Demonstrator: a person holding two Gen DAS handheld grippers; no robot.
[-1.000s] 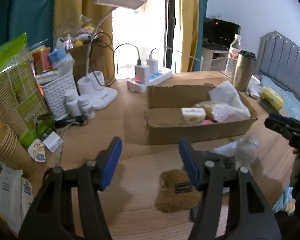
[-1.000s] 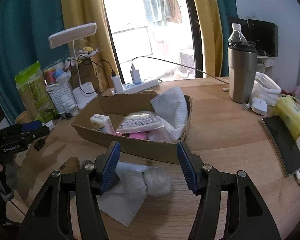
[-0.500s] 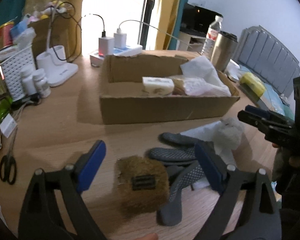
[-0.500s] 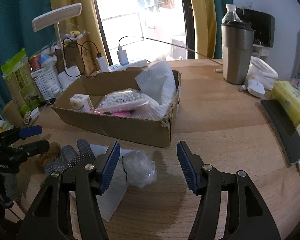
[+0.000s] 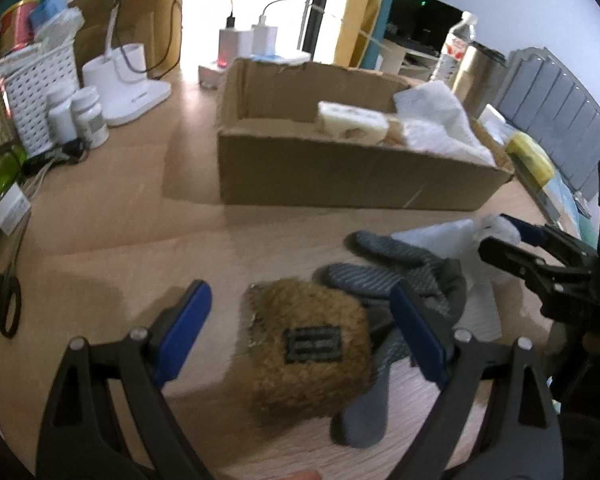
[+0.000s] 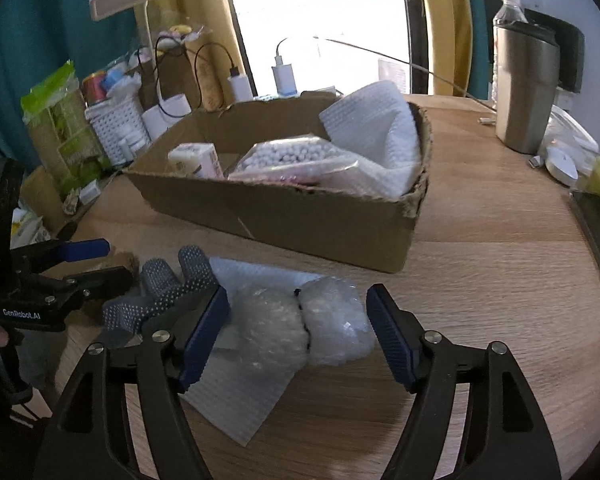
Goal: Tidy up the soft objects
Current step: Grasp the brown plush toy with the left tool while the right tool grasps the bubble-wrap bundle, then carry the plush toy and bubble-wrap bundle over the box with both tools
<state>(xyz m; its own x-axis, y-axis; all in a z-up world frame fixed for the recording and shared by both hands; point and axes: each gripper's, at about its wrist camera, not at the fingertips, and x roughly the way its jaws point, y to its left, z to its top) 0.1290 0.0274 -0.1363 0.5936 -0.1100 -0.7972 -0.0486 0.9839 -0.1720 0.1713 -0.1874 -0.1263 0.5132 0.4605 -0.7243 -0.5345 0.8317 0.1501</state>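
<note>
A brown fuzzy pouch [image 5: 308, 344] with a black label lies on the wooden table between the open fingers of my left gripper [image 5: 304, 332]. A grey dotted glove [image 5: 396, 280] lies just right of it, also in the right wrist view [image 6: 168, 288]. A tied bubble-wrap bundle [image 6: 304, 324] lies on a white foam sheet [image 6: 240, 388], between the open fingers of my right gripper [image 6: 296, 332]. Behind stands a cardboard box [image 6: 300, 216] holding a bead bag [image 6: 292, 156], white foam and a small packet. The left gripper shows in the right wrist view [image 6: 80, 260].
A white basket [image 5: 36, 88], pill bottles [image 5: 80, 116], a lamp base [image 5: 132, 92] and scissors [image 5: 4, 304] crowd the left side. A steel tumbler [image 6: 524, 88], a water bottle and a phone stand at the right. A power strip lies behind the box.
Both grippers have moved lower and closer: the left now straddles the brown pouch, the right now straddles the bubble-wrap bundle. Nothing is gripped.
</note>
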